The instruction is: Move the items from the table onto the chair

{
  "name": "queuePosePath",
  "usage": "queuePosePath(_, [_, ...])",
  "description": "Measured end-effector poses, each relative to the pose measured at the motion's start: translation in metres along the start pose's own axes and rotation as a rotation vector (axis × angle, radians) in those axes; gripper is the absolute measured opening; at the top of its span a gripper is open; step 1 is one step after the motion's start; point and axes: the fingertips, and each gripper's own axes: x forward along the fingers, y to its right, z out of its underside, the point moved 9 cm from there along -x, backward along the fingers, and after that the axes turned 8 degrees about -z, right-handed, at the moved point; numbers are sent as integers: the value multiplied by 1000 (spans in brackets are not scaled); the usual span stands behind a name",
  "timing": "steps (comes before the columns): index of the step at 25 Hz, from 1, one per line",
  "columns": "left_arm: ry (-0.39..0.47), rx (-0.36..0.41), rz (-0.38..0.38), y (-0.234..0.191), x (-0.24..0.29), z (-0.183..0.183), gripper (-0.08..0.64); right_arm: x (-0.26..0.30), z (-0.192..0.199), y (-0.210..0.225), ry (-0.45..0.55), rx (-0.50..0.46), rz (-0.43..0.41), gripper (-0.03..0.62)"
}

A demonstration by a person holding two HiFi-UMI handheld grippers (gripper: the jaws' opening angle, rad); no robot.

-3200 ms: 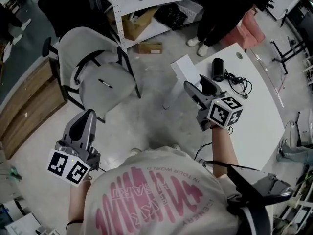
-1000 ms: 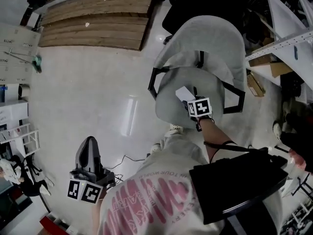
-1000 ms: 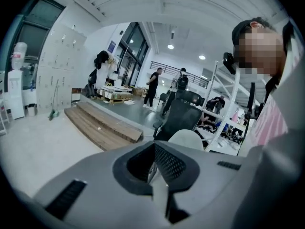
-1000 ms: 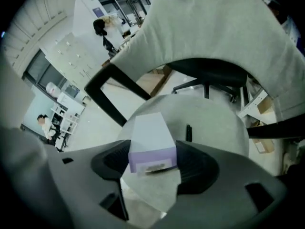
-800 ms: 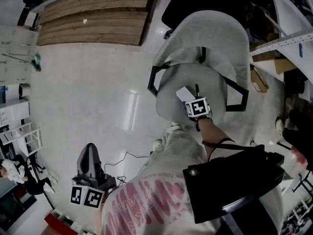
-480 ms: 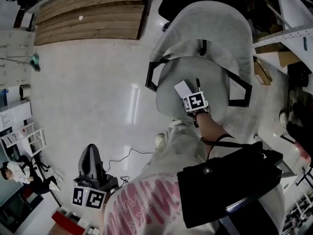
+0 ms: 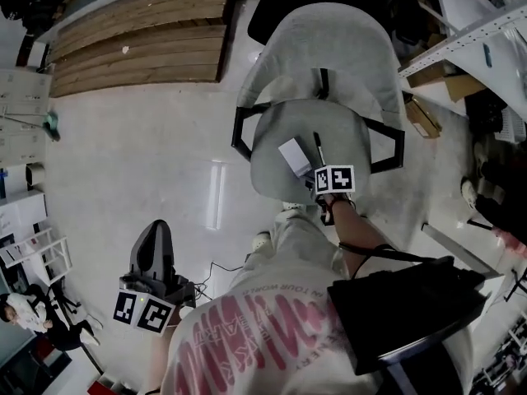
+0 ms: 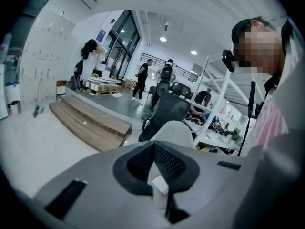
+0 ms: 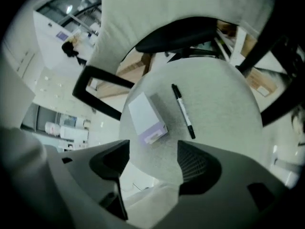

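Right gripper view: white, lilac-ended box (image 9: 145, 116)

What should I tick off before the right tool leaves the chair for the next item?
1. Box lying flat on the chair seat: ok.
2. Right tool jaws apart, having just opened wider, nothing between them: ok.
3. Box clear of those jaws: ok.
4. Pen on the seat beside the box, not touching it: ok.
5. Left tool shut and empty: ok.
6. Items left to fetch: cannot tell, none in view.
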Motion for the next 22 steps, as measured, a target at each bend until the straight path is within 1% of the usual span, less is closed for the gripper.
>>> queuePosePath(2, [19, 10, 60, 0, 5, 4, 9, -19, 6, 0, 129, 76, -32, 312])
queuePosePath(3, [26, 13, 90, 0, 6, 6, 9, -30, 10, -2, 186, 92, -33, 270])
queuePosePath(4, [32, 16, 122, 0, 5, 9, 9, -42, 14, -4, 236, 95, -27, 238])
queuePosePath(6, [48, 24, 189, 1, 0, 12, 9, -70, 24, -11, 331, 87, -16, 197])
queuePosePath(7, [62, 29, 221, 1, -4, 12, 9, -86, 29, -17, 388, 85, -19, 158])
queuePosePath(9, [94, 42, 280, -1, -13, 10, 9, -122, 37, -31, 521, 82, -42, 62])
queuePosePath(11, [122, 59, 330, -5, -20, 8, 9, -159, 47, -48, 665, 68, -81, 17])
queuePosePath(13, [148, 65, 374, -8, -31, 8, 9, -194, 63, -67, 787, 42, -122, 14])
queuePosePath(15, [179, 68, 421, -9, -44, 10, 9, -227, 85, -86, 886, 4, -143, 14])
queuePosePath(17, [204, 85, 469, -8, -53, 11, 9, -259, 108, -105, 985, -54, -156, 14])
queuePosePath(20, [224, 102, 540, -4, -65, 16, 9, -300, 144, -134, 1133, -131, -231, 14])
queuePosePath(22, [232, 116, 575, -1, -72, 19, 9, -322, 169, -150, 1210, -185, -259, 14])
